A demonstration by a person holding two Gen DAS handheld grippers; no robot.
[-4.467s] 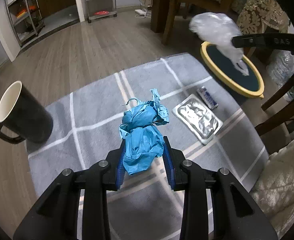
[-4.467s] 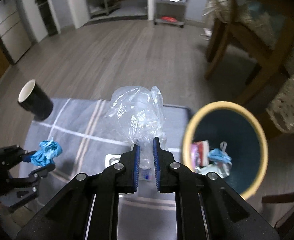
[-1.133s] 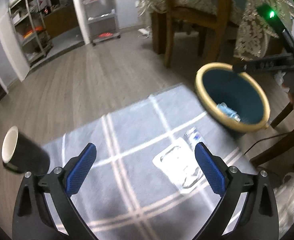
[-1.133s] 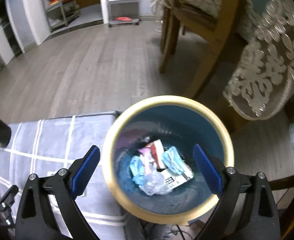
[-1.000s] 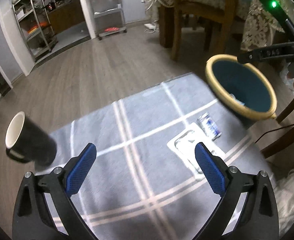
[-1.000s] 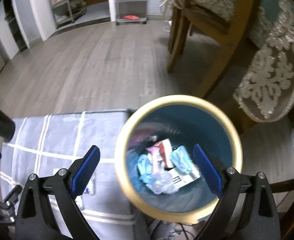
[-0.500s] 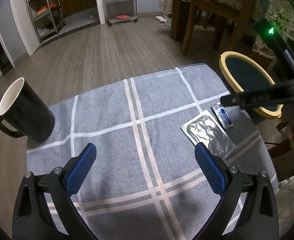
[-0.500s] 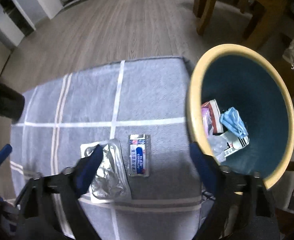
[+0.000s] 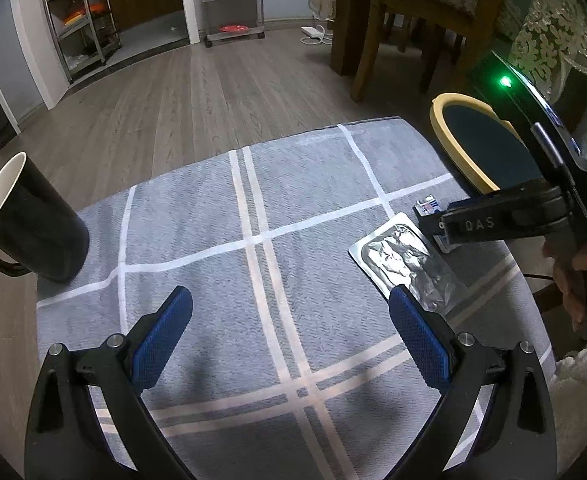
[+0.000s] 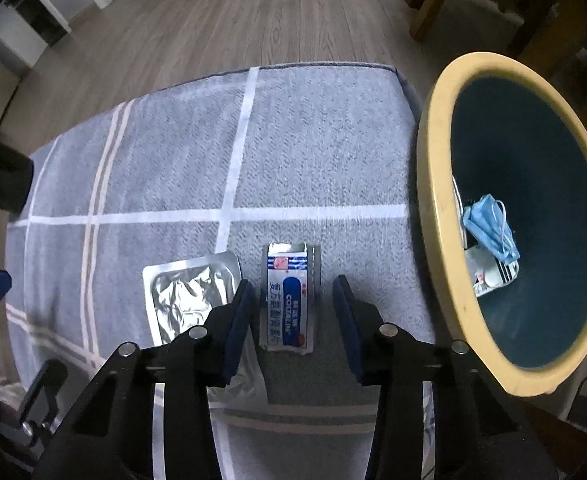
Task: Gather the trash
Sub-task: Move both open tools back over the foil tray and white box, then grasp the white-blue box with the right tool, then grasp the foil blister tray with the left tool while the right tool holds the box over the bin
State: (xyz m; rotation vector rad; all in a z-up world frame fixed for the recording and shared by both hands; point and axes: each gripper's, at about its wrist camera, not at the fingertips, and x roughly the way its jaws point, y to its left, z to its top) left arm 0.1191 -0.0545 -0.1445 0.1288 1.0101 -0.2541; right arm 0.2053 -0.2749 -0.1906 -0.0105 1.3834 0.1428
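A small blue-and-white sachet [image 10: 288,300] lies flat on the grey checked cloth [image 10: 313,152]. My right gripper [image 10: 293,292] is open, its two fingers either side of the sachet, low over it. A crumpled silver foil tray [image 10: 189,292] lies just left of it; it also shows in the left wrist view [image 9: 407,264]. The yellow-rimmed teal bin [image 10: 437,208] stands at the right with a blue mask [image 10: 489,228] and other trash inside. My left gripper [image 9: 289,316] is open and empty above the cloth's near part. The right gripper [image 9: 429,220] covers most of the sachet there.
A black mug [image 9: 29,228] with a white inside stands at the cloth's left edge. Wooden chair legs [image 9: 377,28] and a lace-covered table [image 9: 549,24] stand behind the bin [image 9: 449,140]. Metal shelf racks [image 9: 81,20] line the far wall across the wooden floor.
The blue wad and the clear bag left my grippers earlier; both stand open. In the last second my right gripper moved from over the bin down around the sachet, narrowing. My left gripper drew back.
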